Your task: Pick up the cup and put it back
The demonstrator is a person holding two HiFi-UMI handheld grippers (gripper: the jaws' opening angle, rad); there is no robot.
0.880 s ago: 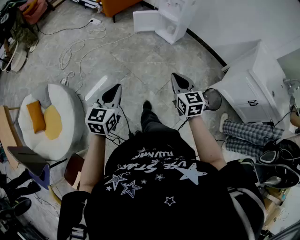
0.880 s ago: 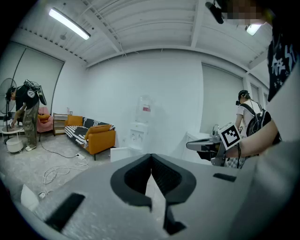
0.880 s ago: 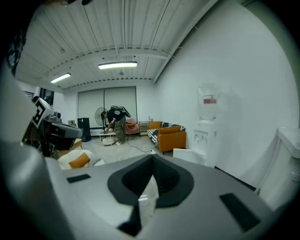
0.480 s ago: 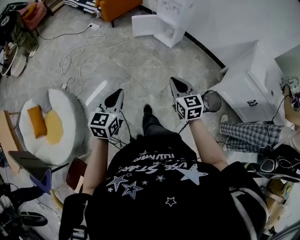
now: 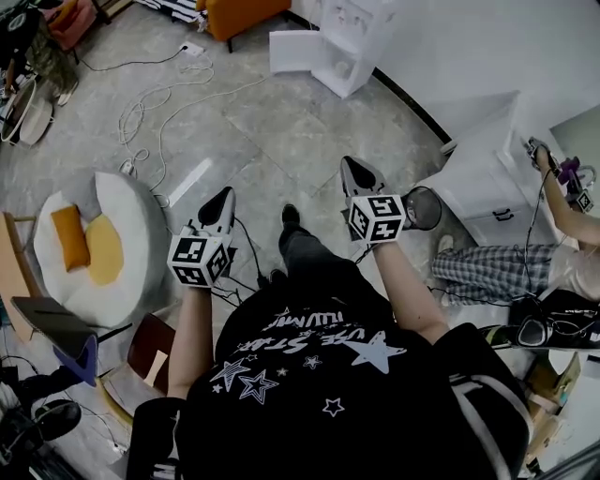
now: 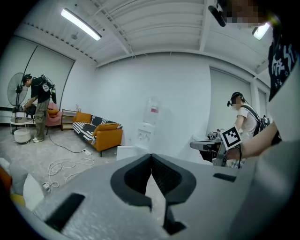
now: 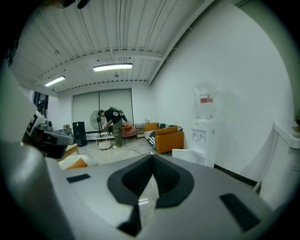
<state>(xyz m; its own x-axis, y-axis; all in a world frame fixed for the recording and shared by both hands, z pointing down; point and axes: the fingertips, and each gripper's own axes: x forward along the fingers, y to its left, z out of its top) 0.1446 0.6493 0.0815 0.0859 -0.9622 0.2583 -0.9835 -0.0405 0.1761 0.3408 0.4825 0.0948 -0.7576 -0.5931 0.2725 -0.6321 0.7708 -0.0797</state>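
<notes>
No cup shows in any view. In the head view, both grippers are held out over the grey floor in front of the person's body. My left gripper (image 5: 223,199) is shut, its tips together with nothing between them; in the left gripper view (image 6: 151,157) the dark pads meet at the tip. My right gripper (image 5: 355,172) is shut and empty too, and in the right gripper view (image 7: 152,160) its pads meet the same way. Both point across the room, well above the floor.
A water dispenser (image 5: 343,37) stands by the far wall, an orange sofa (image 5: 239,13) to its left. Cables (image 5: 155,94) trail over the floor. A white round cushion (image 5: 98,246) lies left, a dark mesh bin (image 5: 425,207) and white cabinet (image 5: 487,183) right. Another person (image 5: 562,211) works there.
My left gripper has dropped slightly and shifted left. The right gripper has hardly moved. At the right edge another person's arm, holding a gripper, has come into view by the cabinet.
</notes>
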